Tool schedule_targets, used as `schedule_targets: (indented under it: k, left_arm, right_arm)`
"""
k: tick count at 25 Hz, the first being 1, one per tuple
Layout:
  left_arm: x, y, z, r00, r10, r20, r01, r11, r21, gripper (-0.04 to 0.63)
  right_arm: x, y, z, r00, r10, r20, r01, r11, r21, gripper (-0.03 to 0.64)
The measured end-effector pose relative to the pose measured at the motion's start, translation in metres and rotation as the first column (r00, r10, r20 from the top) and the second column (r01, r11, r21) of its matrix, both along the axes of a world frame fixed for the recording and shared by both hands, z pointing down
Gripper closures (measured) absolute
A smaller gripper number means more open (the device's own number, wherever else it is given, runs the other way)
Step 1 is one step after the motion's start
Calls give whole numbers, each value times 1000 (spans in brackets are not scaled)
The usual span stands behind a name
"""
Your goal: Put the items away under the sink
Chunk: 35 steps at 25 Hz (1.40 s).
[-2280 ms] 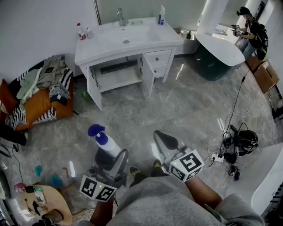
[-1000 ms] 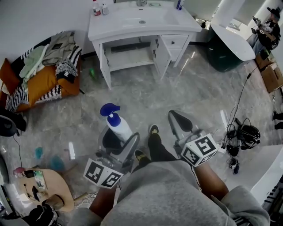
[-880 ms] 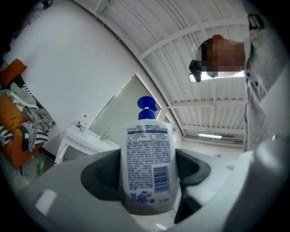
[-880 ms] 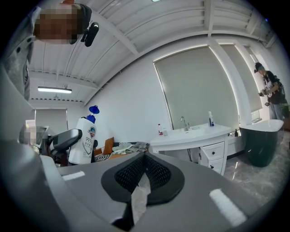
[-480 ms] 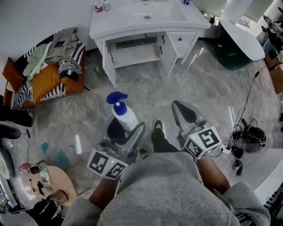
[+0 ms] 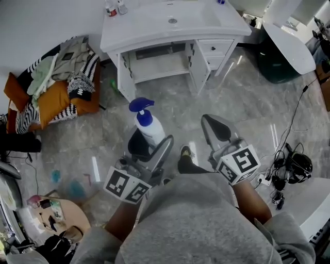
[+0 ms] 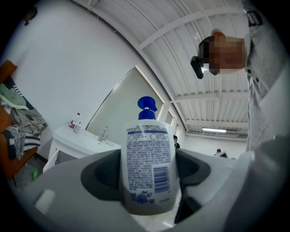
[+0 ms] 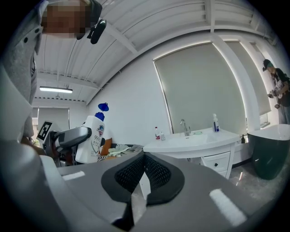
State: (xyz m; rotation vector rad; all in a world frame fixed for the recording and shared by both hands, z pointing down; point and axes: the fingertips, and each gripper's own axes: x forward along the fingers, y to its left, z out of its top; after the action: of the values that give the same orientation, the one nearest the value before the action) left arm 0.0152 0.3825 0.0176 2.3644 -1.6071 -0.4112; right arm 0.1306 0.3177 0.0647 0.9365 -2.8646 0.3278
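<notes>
- Left claw was clamped on the white spray bottle, pads pressing both sides of its body; the blue trigger head was up and the printed label faced the left gripper view.
- The bottle was held above the floor, in front of the sink cabinet and well apart from it.
- The cabinet doors stood open under the counter.
- Right claw: jaws together, nothing between them.
- Two small bottles stood at the counter's back left corner.
- A clothes heap lay on the floor left of the cabinet.
</notes>
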Motion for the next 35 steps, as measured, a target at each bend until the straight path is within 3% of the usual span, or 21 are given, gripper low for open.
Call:
schedule_targets:
  k: [18, 35]
  left_arm:
    - [-4, -91, -3, 997, -74, 27, 75, 997, -29, 245]
    - [13, -99, -2, 994, -108, 20, 109, 993, -40, 244]
  right_arm:
    - [12, -96, 10, 999, -10, 48, 12, 999, -42, 617]
    - [36, -120, 23, 997, -20, 80, 25, 998, -58, 617]
